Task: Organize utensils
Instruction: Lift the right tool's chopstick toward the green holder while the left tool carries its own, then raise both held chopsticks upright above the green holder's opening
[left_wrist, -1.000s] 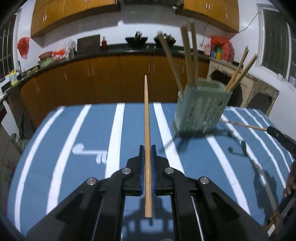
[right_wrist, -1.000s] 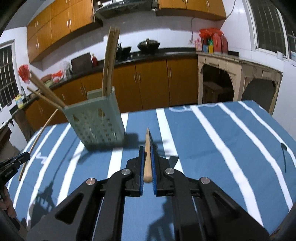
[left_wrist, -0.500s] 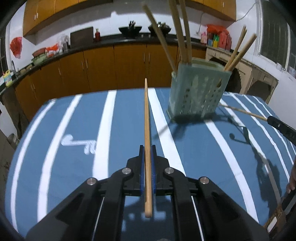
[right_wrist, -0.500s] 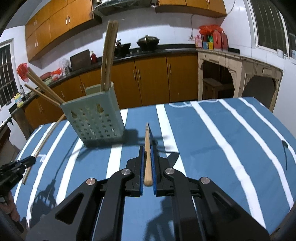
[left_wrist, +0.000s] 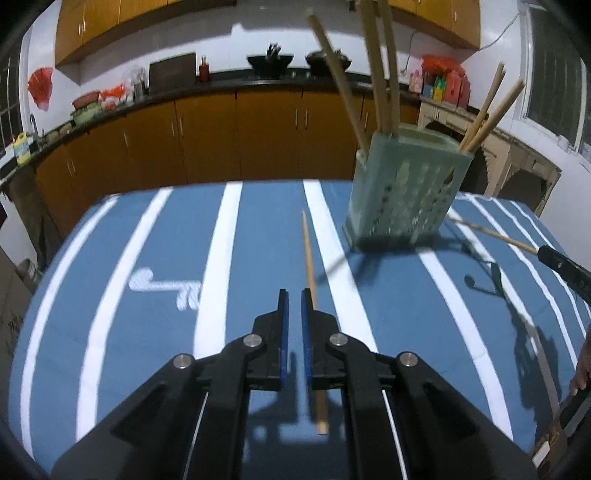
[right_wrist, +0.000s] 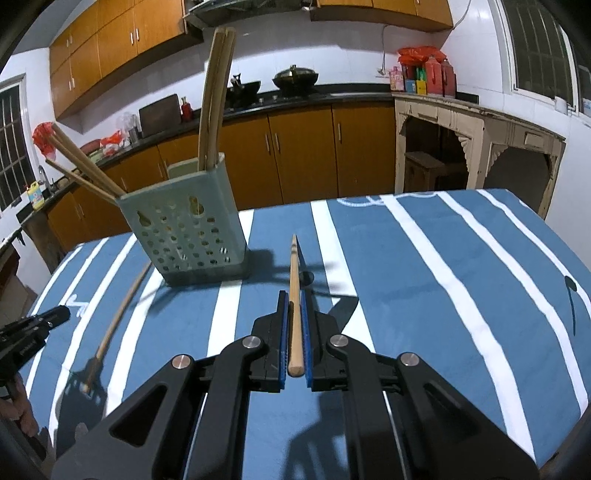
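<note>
Your left gripper (left_wrist: 292, 308) fingers are apart, holding nothing; a loose wooden chopstick (left_wrist: 309, 264) lies on the blue white-striped table (left_wrist: 110, 295) just right of them. The pale green perforated plastic holder (left_wrist: 404, 192) stands further right, sticks upright inside. Your right gripper (right_wrist: 294, 310) fingers clamp a second wooden chopstick (right_wrist: 294, 280).

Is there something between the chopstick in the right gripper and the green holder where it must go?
Nothing visible. The right gripper holds a chopstick, and the holder stands ahead to its left with only bare tablecloth between. Inside, chopsticks already stand or lean at both ends, which may narrow the entry.
</note>
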